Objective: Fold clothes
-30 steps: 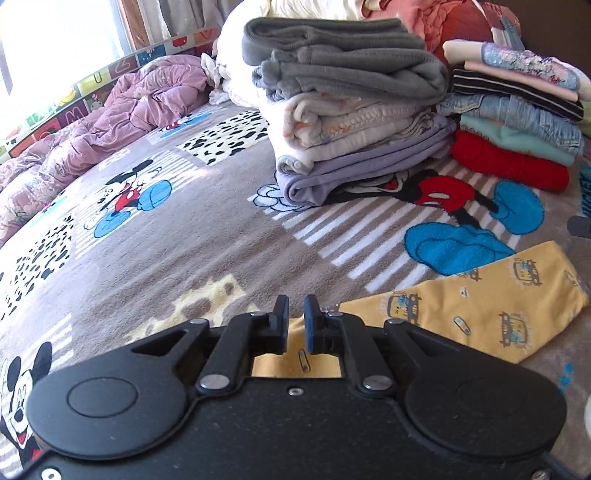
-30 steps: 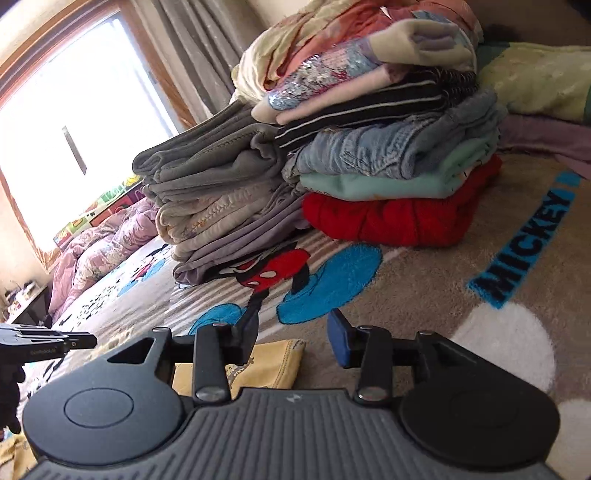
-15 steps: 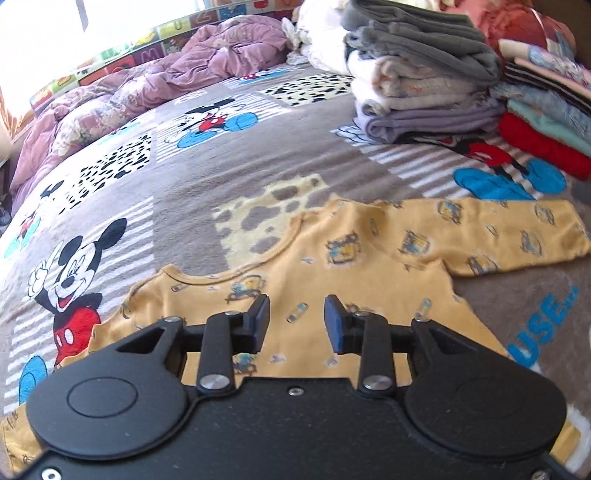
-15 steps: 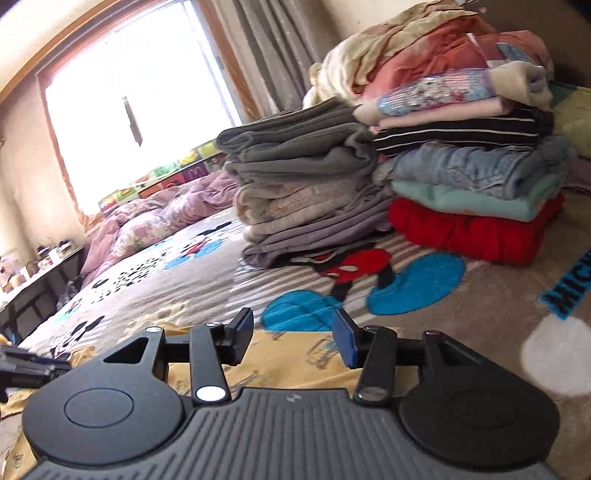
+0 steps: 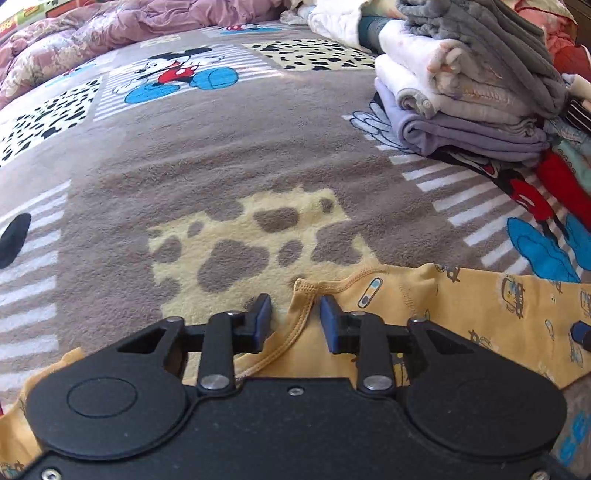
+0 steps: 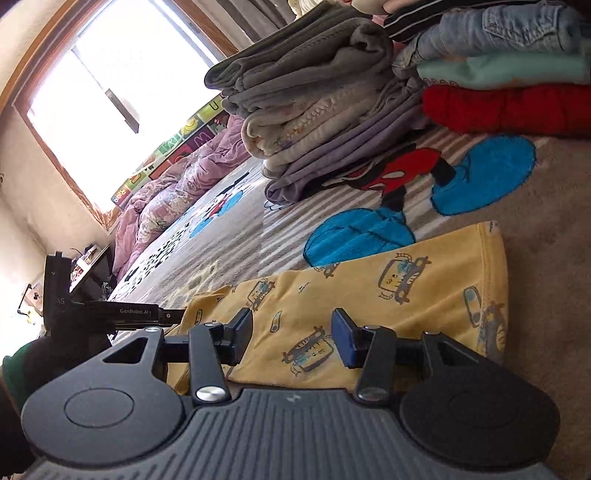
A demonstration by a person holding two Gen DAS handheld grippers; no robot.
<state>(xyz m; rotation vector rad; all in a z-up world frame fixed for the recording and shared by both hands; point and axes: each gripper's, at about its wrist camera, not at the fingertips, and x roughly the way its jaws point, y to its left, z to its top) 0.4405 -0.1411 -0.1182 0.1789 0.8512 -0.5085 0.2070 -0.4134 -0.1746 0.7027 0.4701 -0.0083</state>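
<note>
A yellow child's top with small car prints (image 5: 491,306) lies flat on the Mickey Mouse blanket (image 5: 221,147). My left gripper (image 5: 294,322) is open, low over the garment, and the neckline hem stands between its jaws. My right gripper (image 6: 291,339) is open over the yellow sleeve (image 6: 406,284), with the cloth under and between its jaws. The left gripper also shows in the right wrist view (image 6: 110,314), off to the left.
Two stacks of folded clothes stand at the back: a grey, white and lilac one (image 5: 472,85) and a denim, mint and red one (image 6: 509,74). A crumpled pink quilt (image 5: 110,33) lies along the far edge under the window (image 6: 103,85).
The left gripper opened from nearly shut, then dropped low at the neckline. The right gripper tilted and came down over the sleeve, still open.
</note>
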